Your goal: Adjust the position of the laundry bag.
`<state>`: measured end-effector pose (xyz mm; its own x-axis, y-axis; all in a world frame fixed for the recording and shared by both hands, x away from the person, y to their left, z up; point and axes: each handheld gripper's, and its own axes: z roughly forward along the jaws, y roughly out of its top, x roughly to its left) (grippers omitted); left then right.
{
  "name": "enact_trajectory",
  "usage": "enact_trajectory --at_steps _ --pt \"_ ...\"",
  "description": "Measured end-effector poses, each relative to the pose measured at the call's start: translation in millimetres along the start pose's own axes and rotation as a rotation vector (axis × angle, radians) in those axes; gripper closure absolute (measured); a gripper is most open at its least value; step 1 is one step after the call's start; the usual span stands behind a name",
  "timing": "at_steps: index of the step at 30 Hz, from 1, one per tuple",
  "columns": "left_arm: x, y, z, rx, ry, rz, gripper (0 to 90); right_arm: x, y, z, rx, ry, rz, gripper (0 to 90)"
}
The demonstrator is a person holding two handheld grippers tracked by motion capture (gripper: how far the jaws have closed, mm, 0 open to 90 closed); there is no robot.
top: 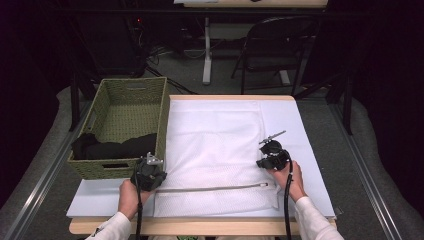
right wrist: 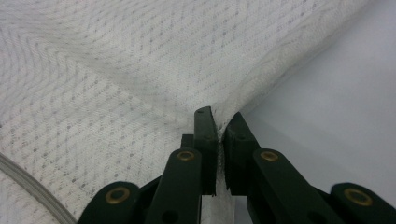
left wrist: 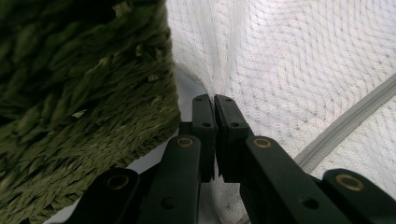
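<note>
High view downward over the table (top: 310,150); both gripper views close, seemingly sharing the mesh bag (top: 215,150).

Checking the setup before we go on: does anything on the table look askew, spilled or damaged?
Nothing stands out. The white mesh bag lies flat beside the woven basket, with the left gripper and right gripper each shut on an edge.

A lab or recording studio is suggested: dark curtains (top: 30,75) are hung around the tabletop (top: 310,150), cables (top: 165,52) are strewn on the floor, and a folding chair (top: 275,45) is stood behind.
</note>
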<state>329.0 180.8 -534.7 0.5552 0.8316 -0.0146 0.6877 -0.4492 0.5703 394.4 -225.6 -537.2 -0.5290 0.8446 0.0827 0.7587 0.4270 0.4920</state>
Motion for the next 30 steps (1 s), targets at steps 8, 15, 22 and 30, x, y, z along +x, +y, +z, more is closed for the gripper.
enact_trajectory --at_steps 8,15,22,30 --pt "1.2 -1.0 -7.2 -0.002 -0.089 -0.003 56.9 -2.8 -3.0 -5.8 -0.007 0.015 0.001 52.5" --pt "-13.6 0.9 -17.1 -0.027 -0.104 0.079 34.9 -5.9 -11.7 -22.9 -0.019 0.040 -0.007 18.6" --pt "-23.3 4.2 -21.5 -0.045 -0.131 0.129 17.4 -5.5 -20.9 -38.1 0.012 0.034 -0.023 11.6" --pt "-35.1 8.2 -16.7 -0.036 -0.166 0.201 15.0 -2.5 -32.4 -51.5 0.001 0.033 -0.022 10.9"
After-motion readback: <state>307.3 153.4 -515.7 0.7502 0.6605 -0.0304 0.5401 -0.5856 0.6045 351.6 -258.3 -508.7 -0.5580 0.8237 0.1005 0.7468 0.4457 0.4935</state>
